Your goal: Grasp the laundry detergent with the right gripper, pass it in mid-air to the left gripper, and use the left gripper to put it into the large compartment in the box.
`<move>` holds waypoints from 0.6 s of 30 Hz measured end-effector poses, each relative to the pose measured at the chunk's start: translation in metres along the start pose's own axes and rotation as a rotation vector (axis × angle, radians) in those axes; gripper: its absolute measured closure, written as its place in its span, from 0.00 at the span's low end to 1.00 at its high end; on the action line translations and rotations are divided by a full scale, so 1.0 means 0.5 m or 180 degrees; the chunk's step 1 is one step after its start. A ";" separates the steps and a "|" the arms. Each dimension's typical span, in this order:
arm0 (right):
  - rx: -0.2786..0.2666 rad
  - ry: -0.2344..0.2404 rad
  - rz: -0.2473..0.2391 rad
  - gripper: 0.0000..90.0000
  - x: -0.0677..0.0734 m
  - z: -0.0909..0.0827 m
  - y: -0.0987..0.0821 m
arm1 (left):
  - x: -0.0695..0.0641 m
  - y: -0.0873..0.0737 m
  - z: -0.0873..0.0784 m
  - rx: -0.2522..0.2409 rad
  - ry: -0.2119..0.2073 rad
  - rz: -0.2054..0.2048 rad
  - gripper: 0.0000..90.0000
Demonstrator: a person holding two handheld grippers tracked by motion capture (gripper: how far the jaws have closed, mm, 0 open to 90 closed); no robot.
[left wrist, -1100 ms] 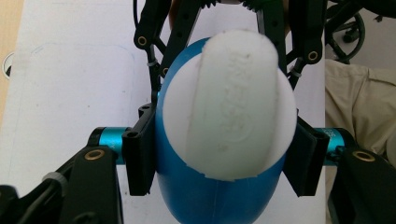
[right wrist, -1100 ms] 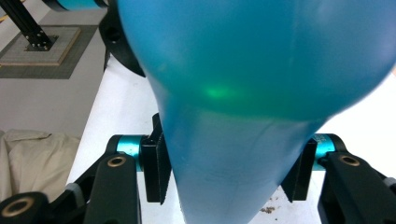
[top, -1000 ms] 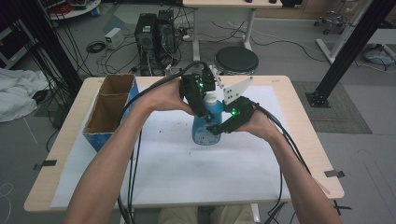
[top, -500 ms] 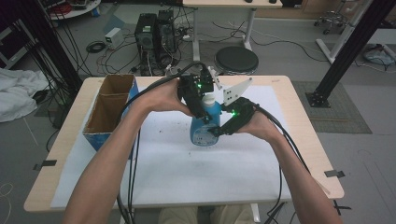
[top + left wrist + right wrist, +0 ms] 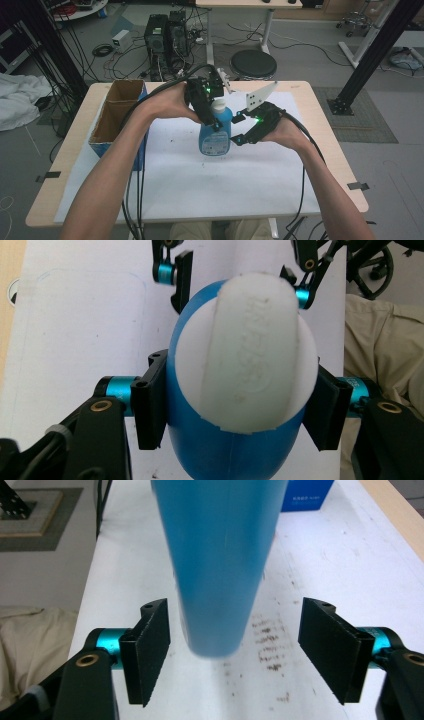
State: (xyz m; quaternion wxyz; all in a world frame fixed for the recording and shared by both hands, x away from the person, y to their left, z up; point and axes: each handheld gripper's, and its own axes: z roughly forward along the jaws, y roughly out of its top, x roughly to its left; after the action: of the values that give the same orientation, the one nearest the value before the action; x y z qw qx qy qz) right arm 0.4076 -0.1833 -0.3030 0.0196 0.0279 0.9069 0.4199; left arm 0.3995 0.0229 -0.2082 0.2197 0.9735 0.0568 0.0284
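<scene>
The bottle (image 5: 215,132) stands on the white sheet (image 5: 200,185) in the middle of the table (image 5: 325,130), with the cardboard box (image 5: 117,112) to its left at the table edge.

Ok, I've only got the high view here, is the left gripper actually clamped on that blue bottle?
Observer: Yes, the left gripper presses both pads against the blue bottle, just under its white cap.
Operator: And the right one?
Observer: The right gripper has just been opening its jaws; they stand clear of the bottle's lower body, with a gap on each side.
</scene>
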 end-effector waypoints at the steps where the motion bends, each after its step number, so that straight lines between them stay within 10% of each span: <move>1: 0.0034 -0.0023 -0.0006 0.29 0.002 -0.004 -0.001 | -0.001 -0.002 -0.004 0.0006 0.0007 -0.0025 0.42; 18: 0.0561 -0.0276 0.0164 0.18 0.016 -0.073 -0.073 | 0.006 -0.049 -0.120 0.0137 0.0269 -0.0343 0.42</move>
State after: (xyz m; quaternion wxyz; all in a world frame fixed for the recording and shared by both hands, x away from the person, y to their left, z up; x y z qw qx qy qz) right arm 0.3960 -0.2342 -0.3075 0.0455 0.0710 0.9377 0.3372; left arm 0.3951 0.0706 -0.1646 0.1972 0.9715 0.1189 0.0564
